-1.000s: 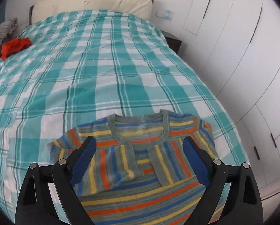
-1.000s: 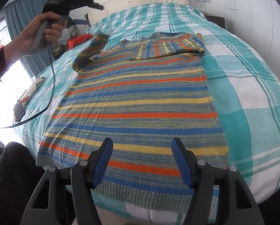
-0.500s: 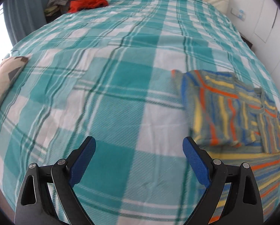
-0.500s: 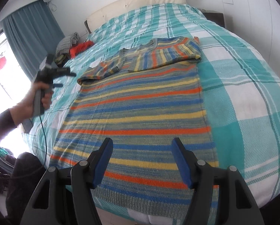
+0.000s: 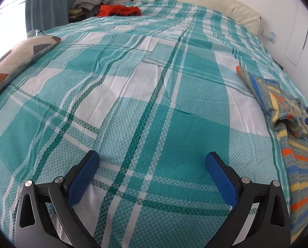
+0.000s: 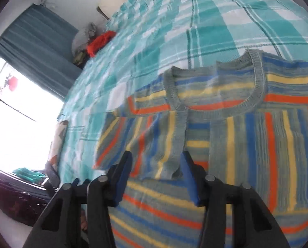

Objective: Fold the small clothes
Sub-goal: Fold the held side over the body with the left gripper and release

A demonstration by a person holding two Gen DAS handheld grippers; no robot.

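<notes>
A striped knit sweater (image 6: pixel 226 124) in grey, blue, yellow and orange lies flat on the bed, both sleeves folded in over its chest. My right gripper (image 6: pixel 156 165) is open, low over the cuff end of the folded left sleeve (image 6: pixel 145 144), one finger on each side of it. My left gripper (image 5: pixel 152 165) is open and empty over bare bedspread, left of the sweater, whose left edge shows in the left wrist view (image 5: pixel 277 111). The tip of the right gripper shows there at the far right edge.
The bed has a teal and white checked bedspread (image 5: pixel 133 82). A patterned cushion (image 5: pixel 15 62) lies at its left edge. A red garment (image 5: pixel 119 10) and a pile of clothes (image 5: pixel 92 0) sit by the headboard. Curtain and window are on the left.
My right gripper has moved from the sweater's hem up to the folded left sleeve near the collar. My left gripper has swung further left, away from the sweater, over bare bedspread.
</notes>
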